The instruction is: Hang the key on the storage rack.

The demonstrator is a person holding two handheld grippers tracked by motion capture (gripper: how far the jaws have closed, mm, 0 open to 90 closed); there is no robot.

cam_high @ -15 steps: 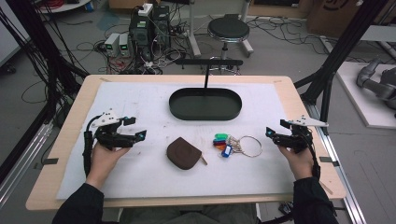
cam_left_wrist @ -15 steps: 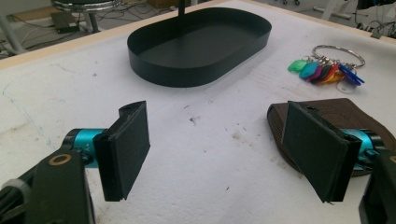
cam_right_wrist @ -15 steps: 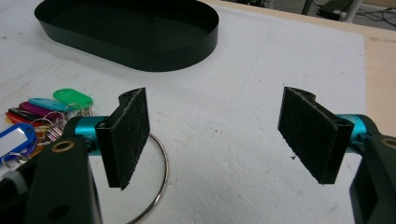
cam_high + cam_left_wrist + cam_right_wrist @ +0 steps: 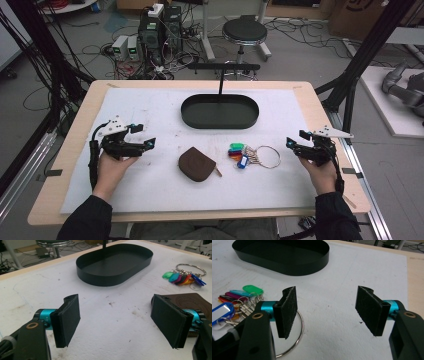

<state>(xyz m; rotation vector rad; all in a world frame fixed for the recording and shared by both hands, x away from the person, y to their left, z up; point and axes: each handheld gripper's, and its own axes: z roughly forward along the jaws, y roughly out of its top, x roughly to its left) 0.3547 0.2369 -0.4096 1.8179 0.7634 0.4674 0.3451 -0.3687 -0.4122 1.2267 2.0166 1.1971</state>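
Nothing moved; left claw [image 4: 115,322] partly hides pouch [image 4: 192,302].

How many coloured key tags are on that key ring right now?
5 that I can make out, fanned together at the ring's left side, right of the brown pouch: green, teal, magenta, red-orange and blue. Others may hide beneath.

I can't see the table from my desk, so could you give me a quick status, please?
Left gripper open, empty. Right gripper open, empty, beside key ring. Brown pouch untouched, midway. Nothing in the way.
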